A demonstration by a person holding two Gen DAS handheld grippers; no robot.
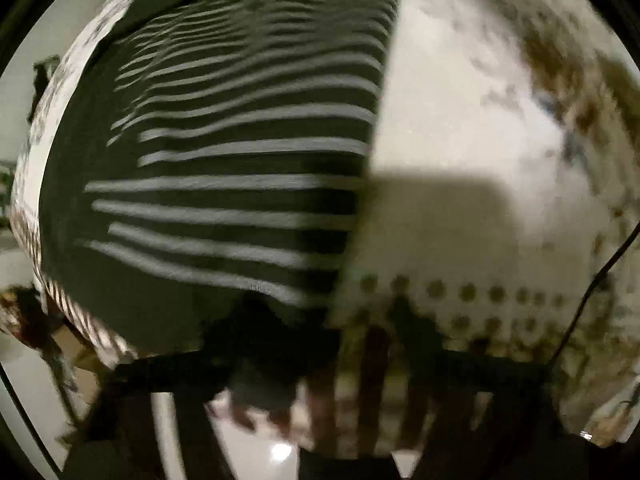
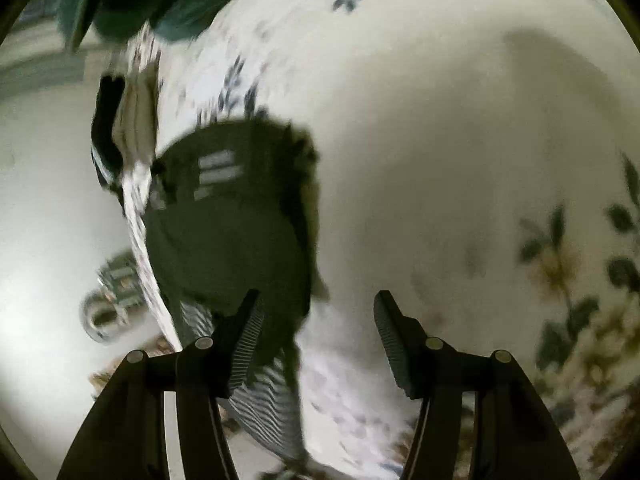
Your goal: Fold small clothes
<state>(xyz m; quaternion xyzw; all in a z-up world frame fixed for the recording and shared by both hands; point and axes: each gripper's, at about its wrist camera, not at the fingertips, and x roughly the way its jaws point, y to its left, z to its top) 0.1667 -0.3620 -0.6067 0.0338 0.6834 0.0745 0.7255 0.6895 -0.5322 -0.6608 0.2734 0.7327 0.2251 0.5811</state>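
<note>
Item: striped dark garment (image 1: pixel 224 184) on floral tablecloth (image 1: pixel 460 92), at 11 o'clock of my left tongs (image 1: pixel 324 320), grip state unreadable; right tongs (image 2: pixel 316 320) released, garment at 10 o'clock.

A floral cloth (image 2: pixel 400 120) covers the surface; a shiny metal object (image 2: pixel 100 316) lies beyond its edge.

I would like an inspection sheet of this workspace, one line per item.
Surface: white floral cloth, partly shadowed.
Job's things: dark striped garment lies on the cloth; it also shows in the right wrist view.
Clutter: dark green fabric at the far edge; shiny round object beyond the cloth, too blurred to name.
Grippers: left tool blurred, state unclear; right tool open, holding nothing.
Cables: thin black cable at the right.
Surroundings: pale floor.
</note>
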